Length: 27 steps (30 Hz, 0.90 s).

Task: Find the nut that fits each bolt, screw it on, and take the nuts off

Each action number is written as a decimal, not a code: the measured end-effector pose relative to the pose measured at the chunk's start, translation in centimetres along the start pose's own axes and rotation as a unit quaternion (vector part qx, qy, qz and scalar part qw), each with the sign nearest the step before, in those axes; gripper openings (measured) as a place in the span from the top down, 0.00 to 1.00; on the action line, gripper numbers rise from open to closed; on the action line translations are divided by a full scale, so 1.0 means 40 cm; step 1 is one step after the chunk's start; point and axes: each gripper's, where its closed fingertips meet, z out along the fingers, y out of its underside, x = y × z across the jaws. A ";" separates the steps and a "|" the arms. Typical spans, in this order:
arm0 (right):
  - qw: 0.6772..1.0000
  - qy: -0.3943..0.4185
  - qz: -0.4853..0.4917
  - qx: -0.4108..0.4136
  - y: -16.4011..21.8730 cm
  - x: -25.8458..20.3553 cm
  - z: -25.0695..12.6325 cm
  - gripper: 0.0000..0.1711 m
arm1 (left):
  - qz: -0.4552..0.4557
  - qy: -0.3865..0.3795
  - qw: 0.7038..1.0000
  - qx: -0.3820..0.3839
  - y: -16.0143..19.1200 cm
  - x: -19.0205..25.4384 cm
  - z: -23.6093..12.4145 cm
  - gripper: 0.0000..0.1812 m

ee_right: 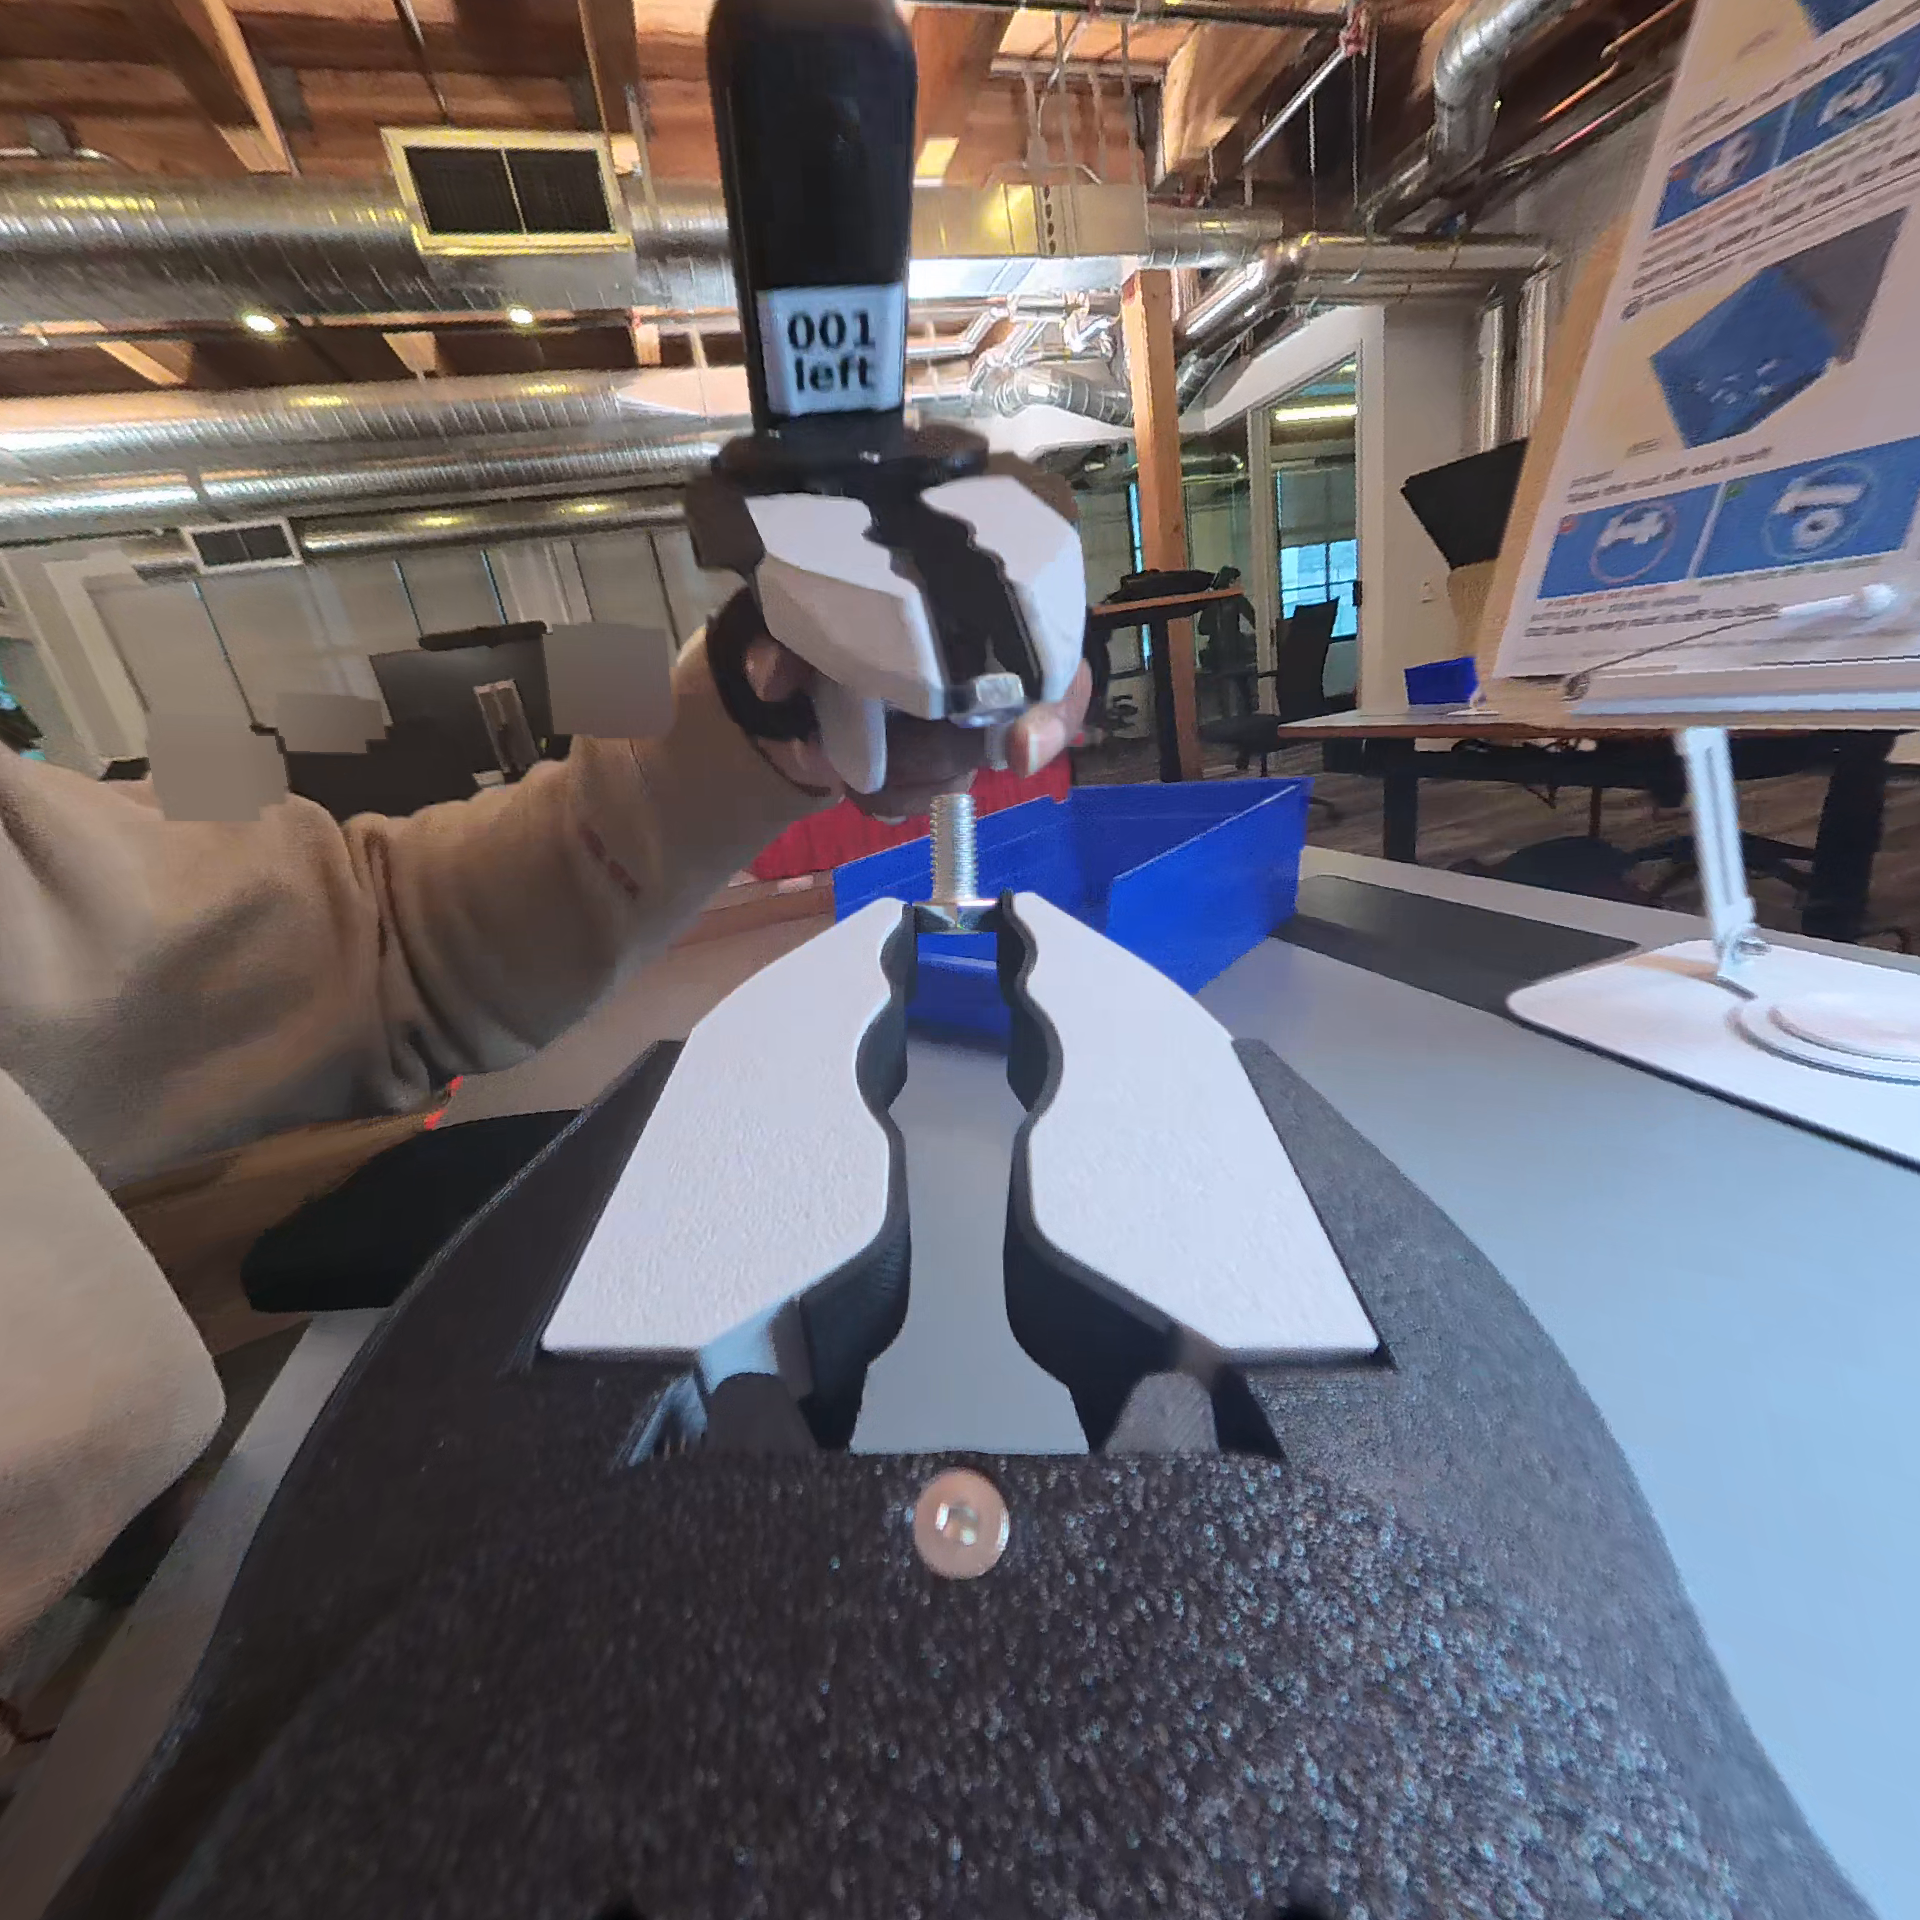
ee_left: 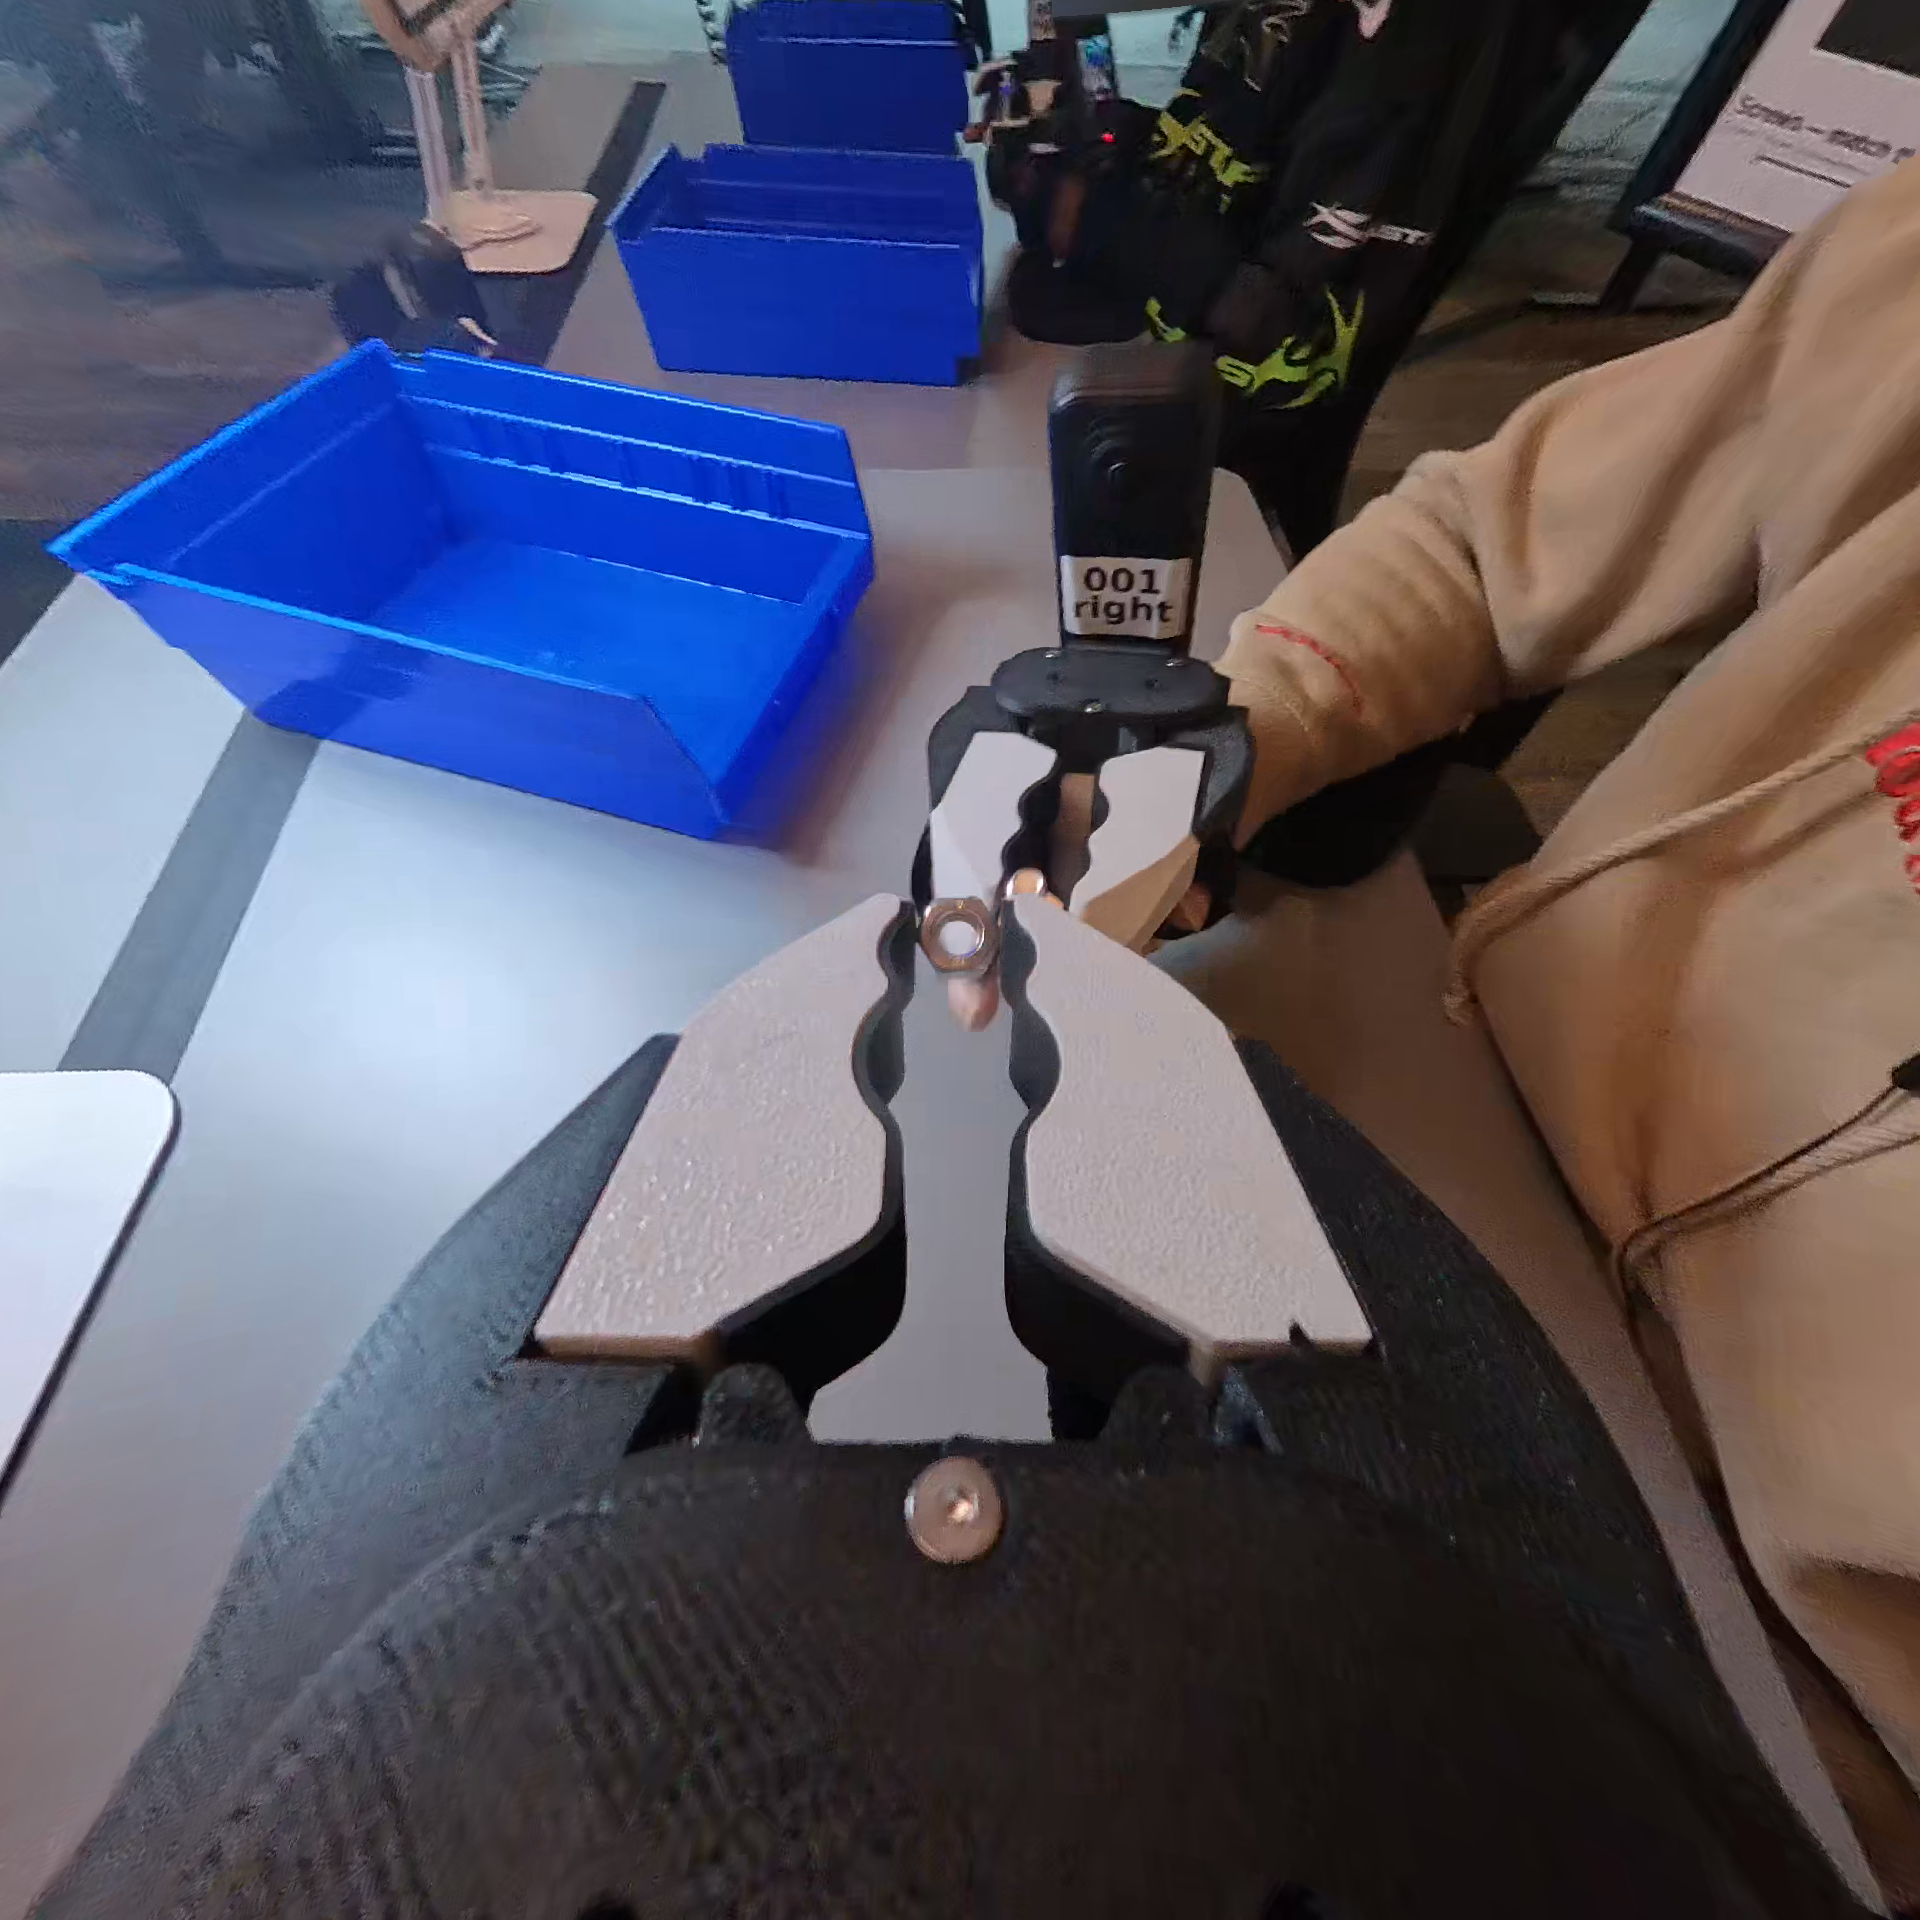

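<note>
Two tools, nut [ee_left: 958,941] above bolt [ee_right: 954,844]

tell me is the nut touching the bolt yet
Apart. The right wrist view shows a clear gap between the nut, held in the left tool, and the tip of the bolt.

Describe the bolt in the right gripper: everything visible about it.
The bolt is short, silvery metal, with a threaded shank and a wider head. The right gripper clamps the head between its fingertips, so the shank stands upright, thread end up, in the air in front of a blue bin. Nothing is threaded on it. Just above its tip, apart from it, the left gripper holds a hex nut. In the left wrist view only a small part of the bolt shows beyond that nut.
</note>
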 end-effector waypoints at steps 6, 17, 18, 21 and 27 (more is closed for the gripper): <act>1.000 -0.014 -0.006 -0.003 0.016 -0.058 0.030 0.91 | 0.023 0.035 0.998 -0.056 0.008 0.090 0.014 0.91; 0.999 -0.032 -0.015 0.021 -0.013 -0.087 0.021 0.92 | 0.026 0.057 0.995 -0.079 -0.002 0.117 0.020 0.91; 0.999 -0.034 -0.016 0.023 -0.016 -0.092 0.021 0.92 | 0.026 0.063 0.995 -0.079 -0.005 0.121 0.021 0.91; 0.999 -0.036 -0.020 0.025 -0.019 -0.097 0.020 0.92 | 0.035 0.067 0.993 -0.085 -0.007 0.127 0.020 0.91; 0.999 -0.041 -0.020 0.029 -0.021 -0.102 0.021 0.91 | 0.041 0.074 0.992 -0.088 -0.009 0.132 0.018 0.91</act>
